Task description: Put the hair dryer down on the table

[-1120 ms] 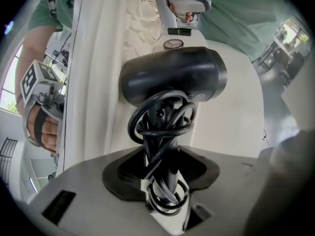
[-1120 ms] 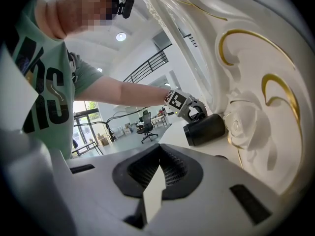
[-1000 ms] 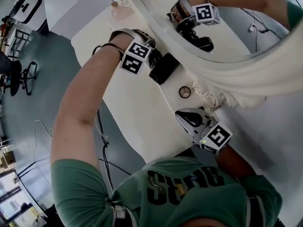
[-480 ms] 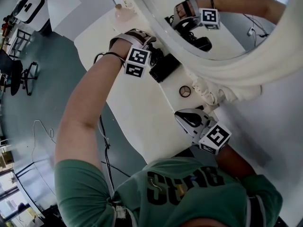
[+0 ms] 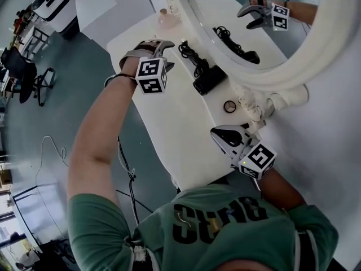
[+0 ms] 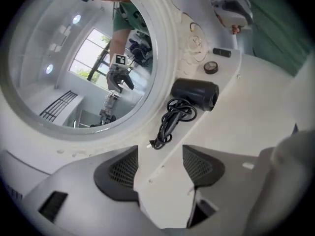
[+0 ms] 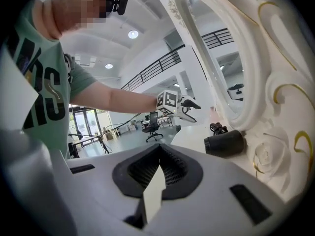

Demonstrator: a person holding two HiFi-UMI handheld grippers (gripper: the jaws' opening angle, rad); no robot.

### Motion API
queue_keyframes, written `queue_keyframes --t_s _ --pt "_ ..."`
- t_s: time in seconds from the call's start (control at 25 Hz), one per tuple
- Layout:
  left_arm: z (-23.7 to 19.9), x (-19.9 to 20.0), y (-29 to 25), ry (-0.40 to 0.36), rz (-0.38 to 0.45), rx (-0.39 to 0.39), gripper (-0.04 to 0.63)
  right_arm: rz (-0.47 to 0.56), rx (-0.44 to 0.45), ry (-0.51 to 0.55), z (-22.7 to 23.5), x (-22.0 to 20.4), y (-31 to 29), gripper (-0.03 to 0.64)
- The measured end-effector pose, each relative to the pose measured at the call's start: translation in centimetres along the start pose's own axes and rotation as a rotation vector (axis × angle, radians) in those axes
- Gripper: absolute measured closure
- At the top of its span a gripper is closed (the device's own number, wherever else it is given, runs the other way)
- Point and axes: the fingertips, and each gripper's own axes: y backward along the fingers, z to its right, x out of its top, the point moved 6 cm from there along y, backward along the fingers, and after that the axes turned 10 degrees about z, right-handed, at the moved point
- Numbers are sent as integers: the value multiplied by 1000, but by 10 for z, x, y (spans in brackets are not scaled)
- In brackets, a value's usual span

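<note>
Risks, as a judgement:
- The big white-framed mirror [image 5: 265,79] stood right behind the work area. A careless swing of the left tool [image 5: 165,52] toward it could knock the frame.
- The tabletop [image 5: 169,123] was narrow with an open edge on the person's side. A nudged item could slide off to the floor.
- The hair dryer [image 5: 208,79] lay on its side on the tabletop, just beside the mirror base, so it looked put down already. The main risk was bumping or rolling it again.
- The cord [image 5: 190,52] was bunched in loose loops beside the dryer, with its plug end pointing at the left tool. A jaw moving low could snag a loop and drag the dryer.
- A small round item [image 5: 229,106] sat near the mirror base between the dryer and the right tool [image 5: 223,137], and was easy to knock. I could not tell what it was.

Tool state:
- The left tool's jaws were opening and stood wide, with nothing between the pads, only bare tabletop showing through the gap.
- The right tool's jaws were together and held nothing.

Position:
- The dryer lay ahead of the left tool and apart from it, with the cord's plug end the nearest part, just beyond the jaw tips.
- The left tool was raised over the tabletop, touching neither.
- The right tool rested low at the near end, well apart from the dryer.
</note>
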Motion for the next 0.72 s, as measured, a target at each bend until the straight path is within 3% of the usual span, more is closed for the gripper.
queue_keyframes --t_s 0.24,0.48,0.72 --pt "37 -19 107 326 90 170 310 8 45 55 -28 28 -25 623" --pt "101 -38 215 677 200 366 351 5 74 91 -54 48 -54 623" --pt "177 -36 312 949 284 552 398 -8 86 117 -78 60 -82 623"
